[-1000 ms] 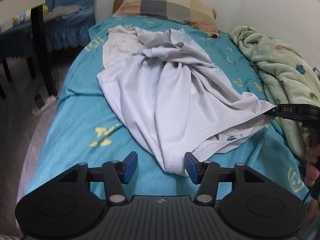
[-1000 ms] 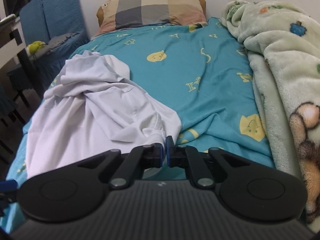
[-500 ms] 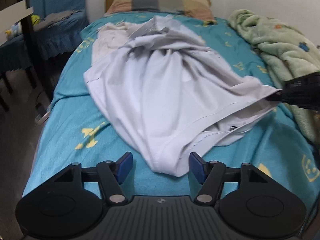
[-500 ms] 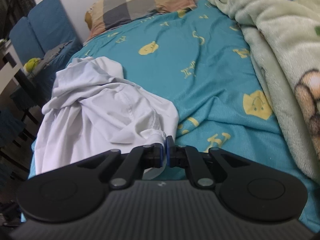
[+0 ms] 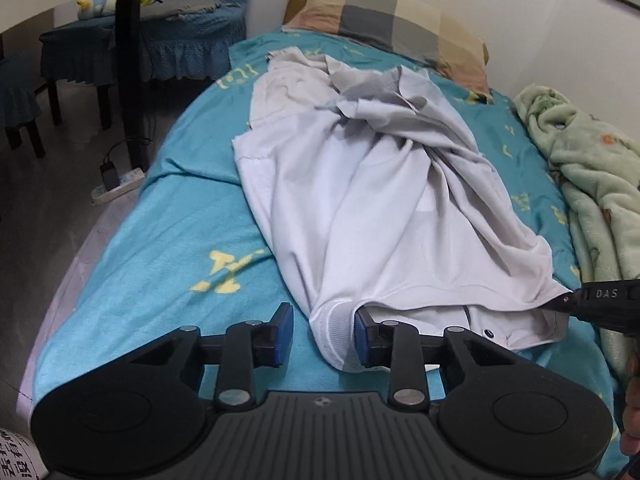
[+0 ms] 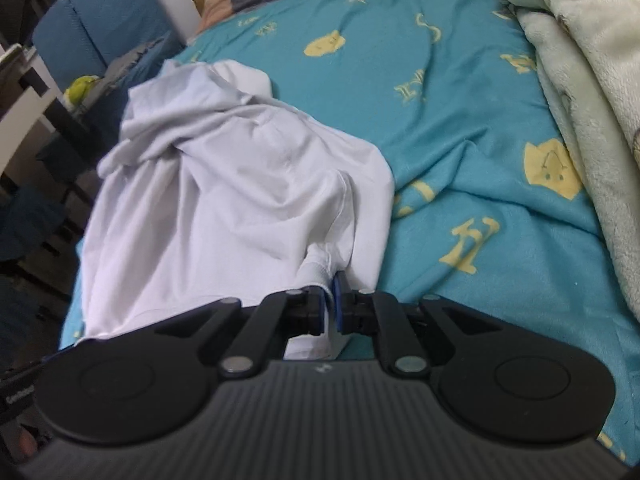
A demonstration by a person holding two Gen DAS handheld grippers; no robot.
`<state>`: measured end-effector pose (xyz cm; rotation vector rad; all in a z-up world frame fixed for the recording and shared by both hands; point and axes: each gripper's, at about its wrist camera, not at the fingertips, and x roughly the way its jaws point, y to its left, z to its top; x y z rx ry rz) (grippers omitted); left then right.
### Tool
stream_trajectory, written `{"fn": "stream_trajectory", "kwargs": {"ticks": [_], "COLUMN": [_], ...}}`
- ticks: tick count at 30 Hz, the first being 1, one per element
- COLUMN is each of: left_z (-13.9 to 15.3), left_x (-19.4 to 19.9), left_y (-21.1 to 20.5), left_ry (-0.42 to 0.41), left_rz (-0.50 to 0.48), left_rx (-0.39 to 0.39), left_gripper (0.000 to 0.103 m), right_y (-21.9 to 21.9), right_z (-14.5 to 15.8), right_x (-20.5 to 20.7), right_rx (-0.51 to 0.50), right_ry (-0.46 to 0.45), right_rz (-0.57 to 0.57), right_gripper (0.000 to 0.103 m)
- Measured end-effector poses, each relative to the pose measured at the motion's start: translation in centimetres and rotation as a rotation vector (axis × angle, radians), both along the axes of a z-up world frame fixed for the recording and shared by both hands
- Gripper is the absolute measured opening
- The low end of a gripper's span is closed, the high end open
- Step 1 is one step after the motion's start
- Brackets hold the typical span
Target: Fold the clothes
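Observation:
A white shirt (image 5: 380,208) lies crumpled along a bed with a teal sheet (image 5: 160,248). My left gripper (image 5: 324,330) is open, its blue pads on either side of the shirt's near ribbed edge, which lies between them. My right gripper (image 6: 330,306) is shut on another ribbed corner of the shirt (image 6: 224,200) and holds it taut. The right gripper also shows at the right edge of the left wrist view (image 5: 600,304), pinching the shirt's corner.
A checked pillow (image 5: 392,8) lies at the head of the bed. A pale green blanket (image 5: 592,176) is heaped along the right side, also in the right wrist view (image 6: 580,60). Blue-covered chairs (image 5: 120,40), a dark table leg and a power strip stand on the left.
The left gripper has moved forward, so the shirt's near ribbed edge now lies between its open pads. The right gripper stays shut on its corner and has pulled it nearer.

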<state>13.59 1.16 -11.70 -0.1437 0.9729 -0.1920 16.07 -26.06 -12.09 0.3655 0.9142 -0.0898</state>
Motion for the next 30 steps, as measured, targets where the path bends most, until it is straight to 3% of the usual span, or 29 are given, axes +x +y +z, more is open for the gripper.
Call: {"fn": "stream_trajectory", "kwargs": {"ticks": [6, 8, 10, 13, 17, 21, 25, 30], "left_z": [-0.4, -0.4, 0.2, 2.7, 8.3, 14.0, 21.2, 31.2], "left_x": [0.2, 0.0, -0.3, -1.5, -3.9, -7.1, -10.1, -13.1], "left_y": [-0.5, -0.4, 0.0, 0.6, 1.5, 2.6, 2.7, 3.4], "left_ry": [0.002, -0.008, -0.035, -0.155, -0.360, -0.502, -0.670, -0.803], "left_rz": [-0.007, -0.001, 0.013, 0.042, 0.072, 0.133, 0.124, 0.119], "left_rx": [-0.041, -0.028, -0.030, -0.041, -0.080, -0.169, -0.137, -0.148], "left_gripper": [0.035, 0.009, 0.008, 0.007, 0.007, 0.006, 0.005, 0.004], "right_y": [-0.3, -0.5, -0.6, -0.7, -0.3, 0.8, 1.8, 2.3], "right_z": [-0.4, -0.4, 0.9, 2.8, 7.1, 12.6, 19.4, 28.3], "right_x": [-0.2, -0.3, -0.7, -1.2, -3.0, -5.9, -8.7, -13.5], "right_rx": [-0.029, -0.031, -0.030, -0.029, -0.003, -0.001, -0.024, -0.027], "right_ry": [-0.009, -0.025, -0.086, -0.179, -0.325, -0.507, -0.655, -0.813], "right_rz": [-0.036, -0.053, -0.069, -0.092, -0.107, -0.111, -0.079, -0.046], "right_gripper": [0.006, 0.006, 0.006, 0.006, 0.005, 0.005, 0.005, 0.005]}}
